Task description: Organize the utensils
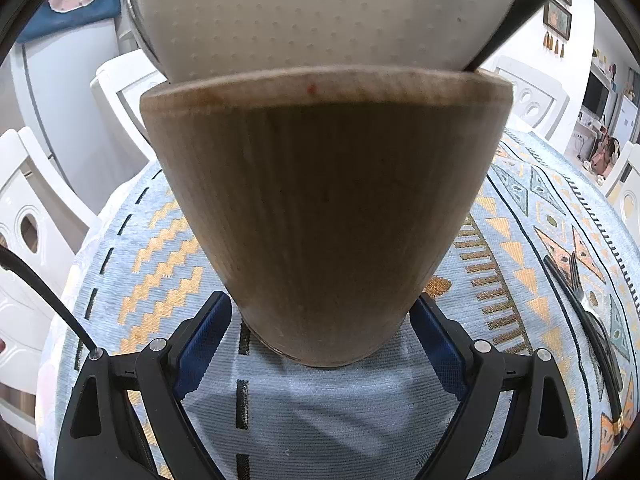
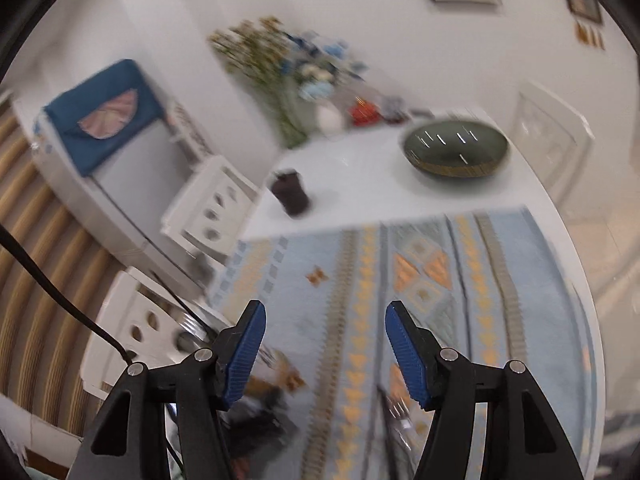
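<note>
In the left wrist view my left gripper [image 1: 322, 312] is shut on a wooden utensil holder [image 1: 324, 216], its blue pads pressed on both sides of the base. A large pale dotted utensil head [image 1: 320, 12] and a dark handle [image 1: 516, 16] stick out of its top. A fork [image 1: 580, 284] and a dark-handled utensil [image 1: 600, 344] lie on the patterned table runner [image 1: 168, 264] at the right. In the blurred right wrist view my right gripper [image 2: 324, 344] is open and empty above the runner [image 2: 400, 300]. A fork-like utensil [image 2: 396, 412] lies blurred below it.
A dark green bowl [image 2: 456, 148], a dark cup [image 2: 292, 192] and a flower vase [image 2: 296, 80] stand on the white table [image 2: 360, 184] beyond the runner. White chairs [image 1: 40, 208] surround the table. A cabinet with a blue cloth [image 2: 104, 116] stands at the left.
</note>
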`<state>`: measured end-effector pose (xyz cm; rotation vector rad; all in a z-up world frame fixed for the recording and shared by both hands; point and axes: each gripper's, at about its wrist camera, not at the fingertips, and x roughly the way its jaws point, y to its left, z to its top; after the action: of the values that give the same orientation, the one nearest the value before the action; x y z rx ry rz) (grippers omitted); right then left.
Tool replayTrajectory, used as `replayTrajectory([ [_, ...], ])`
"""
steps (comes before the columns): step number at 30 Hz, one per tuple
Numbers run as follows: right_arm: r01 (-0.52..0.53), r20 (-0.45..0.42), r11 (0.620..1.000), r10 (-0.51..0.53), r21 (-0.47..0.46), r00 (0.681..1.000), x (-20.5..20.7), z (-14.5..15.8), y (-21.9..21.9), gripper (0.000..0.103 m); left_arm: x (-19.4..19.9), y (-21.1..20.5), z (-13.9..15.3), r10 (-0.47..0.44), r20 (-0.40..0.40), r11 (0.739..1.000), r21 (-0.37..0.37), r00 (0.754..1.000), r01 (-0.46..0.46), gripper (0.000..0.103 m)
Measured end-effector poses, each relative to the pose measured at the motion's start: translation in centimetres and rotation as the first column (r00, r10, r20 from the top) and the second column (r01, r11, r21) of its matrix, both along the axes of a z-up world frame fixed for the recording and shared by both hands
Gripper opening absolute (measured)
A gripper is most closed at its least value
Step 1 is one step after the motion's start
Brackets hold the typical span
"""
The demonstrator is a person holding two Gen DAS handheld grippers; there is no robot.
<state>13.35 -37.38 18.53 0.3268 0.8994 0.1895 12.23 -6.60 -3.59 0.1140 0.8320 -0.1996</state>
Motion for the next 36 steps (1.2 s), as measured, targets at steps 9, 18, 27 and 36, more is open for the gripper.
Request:
replayTrajectory([
  [9, 0.043, -0.349, 0.997, -0.063, -0.065, 0.935, -2.6, -11.1, -2.0, 0.06, 0.2, -0.2, 0.1, 0.0, -0.003, 1.0, 0.005, 1.0, 0.0, 0.091],
  [18, -0.008, -0.484, 0.985, -0.078, -0.174, 0.872, -3.4, -17.4, -1.8, 0.052, 0.2, -0.4, 0.1, -0.001, -0.004, 1.0, 0.005, 1.0, 0.001, 0.091],
  [27, -0.022, -0.526, 0.989, -0.058, -0.145, 0.848, -3.9, -20.5, -2.1, 0.036, 0.2, -0.5, 0.0, -0.001, -0.006, 1.0, 0.005, 1.0, 0.001, 0.091],
  [36, -0.038, -0.523, 0.986, -0.054, -0.164, 0.851, -3.0, -20.4, -1.1, 0.036, 0.2, -0.6, 0.0, -0.001, -0.006, 1.0, 0.005, 1.0, 0.001, 0.091],
])
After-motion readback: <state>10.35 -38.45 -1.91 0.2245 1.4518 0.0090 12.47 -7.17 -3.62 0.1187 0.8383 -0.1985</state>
